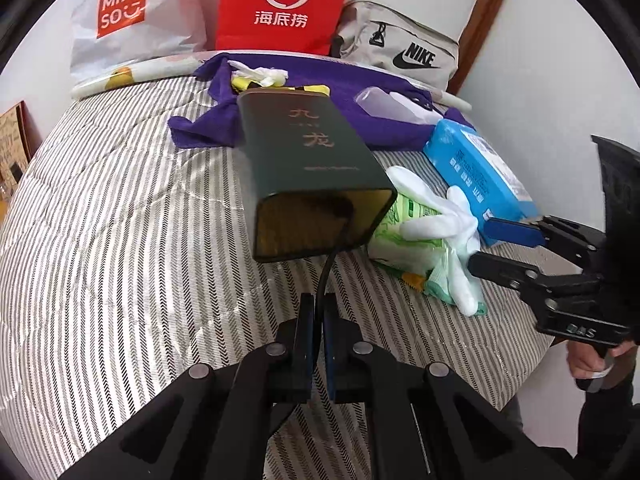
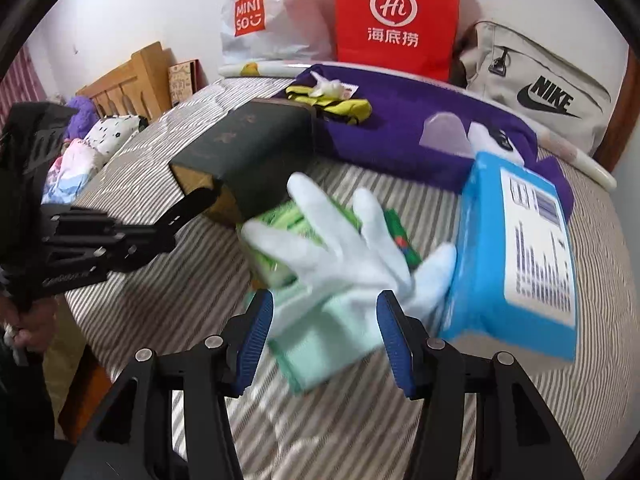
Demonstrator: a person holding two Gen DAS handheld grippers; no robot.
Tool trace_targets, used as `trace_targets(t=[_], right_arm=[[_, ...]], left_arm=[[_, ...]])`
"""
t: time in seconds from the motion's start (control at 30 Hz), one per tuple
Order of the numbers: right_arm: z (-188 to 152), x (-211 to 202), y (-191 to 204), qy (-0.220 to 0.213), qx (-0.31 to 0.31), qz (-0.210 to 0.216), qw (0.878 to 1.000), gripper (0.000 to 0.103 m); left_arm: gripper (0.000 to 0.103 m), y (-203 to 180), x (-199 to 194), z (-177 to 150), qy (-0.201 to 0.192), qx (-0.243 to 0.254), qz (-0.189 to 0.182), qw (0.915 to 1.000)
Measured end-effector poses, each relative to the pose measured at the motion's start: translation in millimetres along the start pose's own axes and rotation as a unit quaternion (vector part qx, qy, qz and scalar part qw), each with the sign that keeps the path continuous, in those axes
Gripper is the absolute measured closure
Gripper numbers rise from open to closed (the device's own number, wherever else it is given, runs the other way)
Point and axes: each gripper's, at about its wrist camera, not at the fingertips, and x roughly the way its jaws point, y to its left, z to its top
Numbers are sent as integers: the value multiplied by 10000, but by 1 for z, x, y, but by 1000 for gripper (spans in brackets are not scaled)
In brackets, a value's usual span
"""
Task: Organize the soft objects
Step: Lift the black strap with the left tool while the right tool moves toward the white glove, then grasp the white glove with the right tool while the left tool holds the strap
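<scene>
Striped bedding [image 1: 120, 208] carries everything. Only the right view shows the headboard [image 2: 132, 76]. My left fingers [image 1: 316, 320] pinch the green box's [image 1: 316, 172] cord; my right fingers [image 2: 326, 336] are spread, with the white glove [image 2: 344, 256] lying between them.

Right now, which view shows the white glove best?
The right wrist view: the white glove lies spread, fingers visible, centre frame, slightly blurred. In the left wrist view it sits off to the right, crumpled.
</scene>
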Motion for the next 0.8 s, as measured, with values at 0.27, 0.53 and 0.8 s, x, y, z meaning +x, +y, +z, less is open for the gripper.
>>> trace_targets(t=[0.27,0.53,0.8], right_arm=[[10,23,2,-71,-154,-157,9997,59],[5,4,0,-253,-163,6,9995,96],[-19,-46,-13,-392,119,300,9987,97]], left_arm=[[98,1,1,-1,28,-47,-146,9999],[98,1,7,-4,102,-158,-143,9997],[96,-5,14,-11,256,-226,27,9994]])
